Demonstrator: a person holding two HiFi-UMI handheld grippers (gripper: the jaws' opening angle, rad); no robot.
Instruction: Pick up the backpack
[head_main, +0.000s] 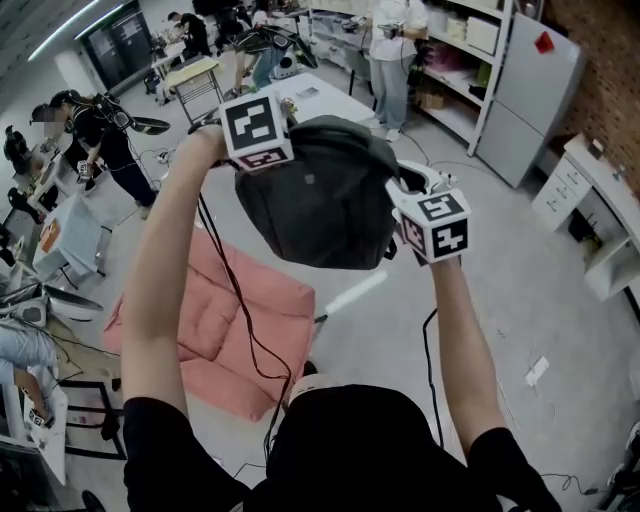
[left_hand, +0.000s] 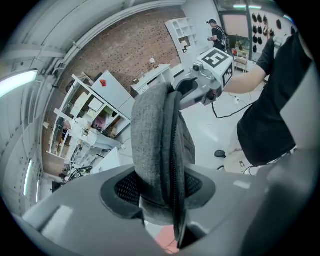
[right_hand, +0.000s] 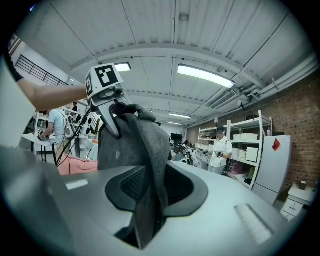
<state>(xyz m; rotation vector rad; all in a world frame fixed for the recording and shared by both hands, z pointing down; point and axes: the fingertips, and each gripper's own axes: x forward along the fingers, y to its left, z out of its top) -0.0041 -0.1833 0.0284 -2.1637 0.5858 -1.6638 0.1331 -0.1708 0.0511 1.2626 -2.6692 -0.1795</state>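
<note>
You held the dark grey fabric backpack (head_main: 320, 205) up in the air in front of you, between your two raised arms, well clear of the pale grey floor (head_main: 520, 300). Your left hand-held gripper (left_hand: 161, 199) was clamped narrowly on one edge of the bag, its jaws pressing the grey cloth from both sides, with a black zip (left_hand: 174, 150) running down between them. Your right hand-held gripper (right_hand: 149, 202) pinched a fold of the same cloth at the opposite side, its jaws nearly together on it. The bag sagged between the two grips. A pink padded cushion (head_main: 235, 330) lay below it, to your left.
</note>
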